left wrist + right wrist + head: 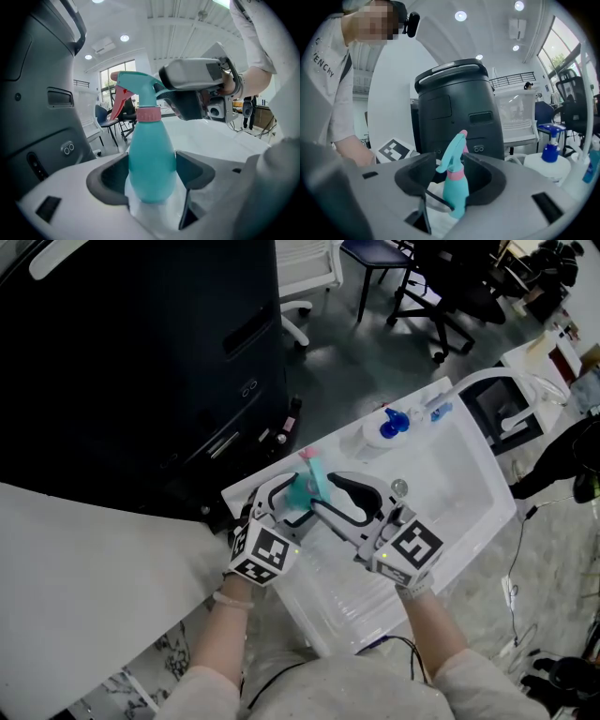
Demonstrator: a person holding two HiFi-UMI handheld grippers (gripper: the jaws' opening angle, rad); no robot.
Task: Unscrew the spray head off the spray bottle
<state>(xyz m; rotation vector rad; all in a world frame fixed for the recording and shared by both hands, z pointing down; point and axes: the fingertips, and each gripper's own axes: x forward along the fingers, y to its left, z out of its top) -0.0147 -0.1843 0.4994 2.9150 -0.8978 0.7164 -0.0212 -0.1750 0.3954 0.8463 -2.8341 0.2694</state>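
Left gripper [151, 174]: fingers closed on the lower body of the teal spray bottle [150, 140], one pad on each flank. The bottle stands upright on the white table [459, 474]. Its pink collar [148, 114] and spray head [138, 86] rise clear above the pads, with the red trigger [119, 101] on the left-pad side.

Right gripper [452, 180]: fingers parted. The spray head stands between them, close against the right pad with a gap at the left pad; not clamped.

Past the right fingertips, off to the right, a blue pump bottle [551, 150] sits by a white tub [546, 166]. Straight ahead a large dark machine [454, 105] blocks the view behind the bottle. Office chairs [441, 287] stand farther off.
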